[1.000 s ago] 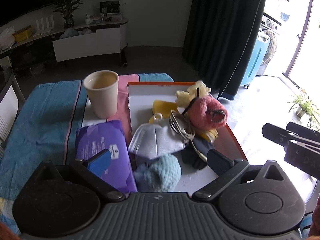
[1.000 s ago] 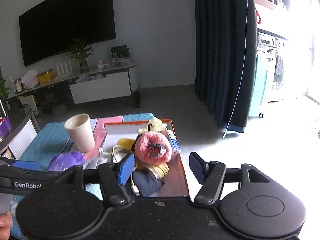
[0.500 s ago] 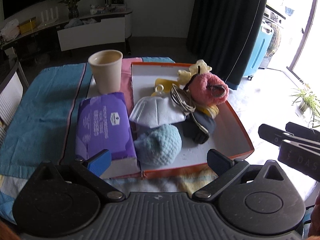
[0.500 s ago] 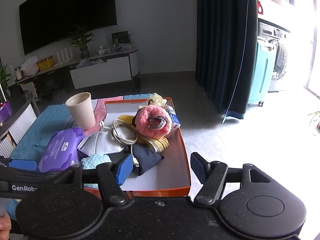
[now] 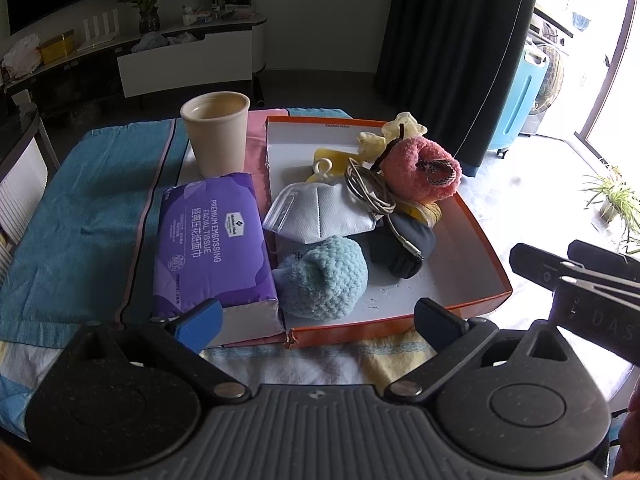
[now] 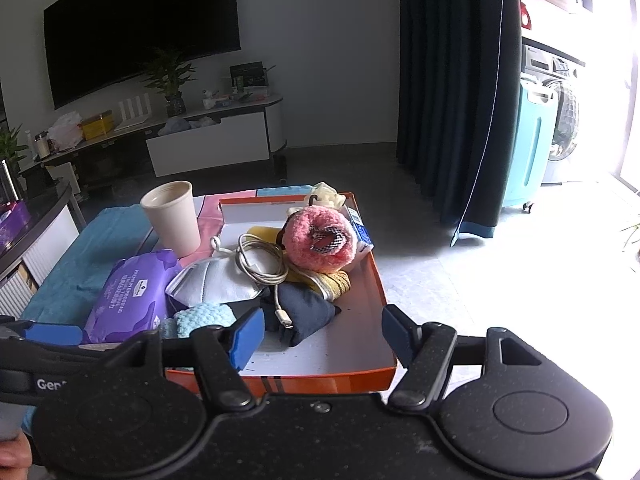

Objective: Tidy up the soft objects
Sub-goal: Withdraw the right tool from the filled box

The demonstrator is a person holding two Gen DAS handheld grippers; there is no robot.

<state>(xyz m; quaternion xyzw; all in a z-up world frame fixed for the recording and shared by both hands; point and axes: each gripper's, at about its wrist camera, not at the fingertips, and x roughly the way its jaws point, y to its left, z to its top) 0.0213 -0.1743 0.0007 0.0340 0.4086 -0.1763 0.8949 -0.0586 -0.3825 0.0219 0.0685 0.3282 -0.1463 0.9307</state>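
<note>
An orange box lid [image 5: 472, 304] [image 6: 376, 276] on the table holds a heap: a pink fuzzy slipper [image 5: 418, 174] [image 6: 320, 238], a light-blue knit toy [image 5: 324, 278] [image 6: 204, 318], a white face mask [image 5: 324, 212] [image 6: 212, 280], a white cable [image 5: 370, 192] [image 6: 260, 260], a dark cloth pouch [image 5: 404, 248] [image 6: 308, 312] and yellow soft items [image 5: 394, 132]. My left gripper [image 5: 316, 320] is open and empty, just before the lid's near edge. My right gripper [image 6: 322, 332] is open and empty over the lid's near right corner.
A purple tissue pack [image 5: 212, 240] [image 6: 128, 292] lies left of the lid, with a beige cup [image 5: 216, 136] [image 6: 172, 216] behind it. A blue cloth [image 5: 92, 208] covers the table. Floor, a dark curtain [image 6: 452, 80] and a washing machine are to the right.
Both grippers have pulled back toward me and risen, so the whole lid and its near edge now show. Nothing on the table moved; both grippers stayed open.
</note>
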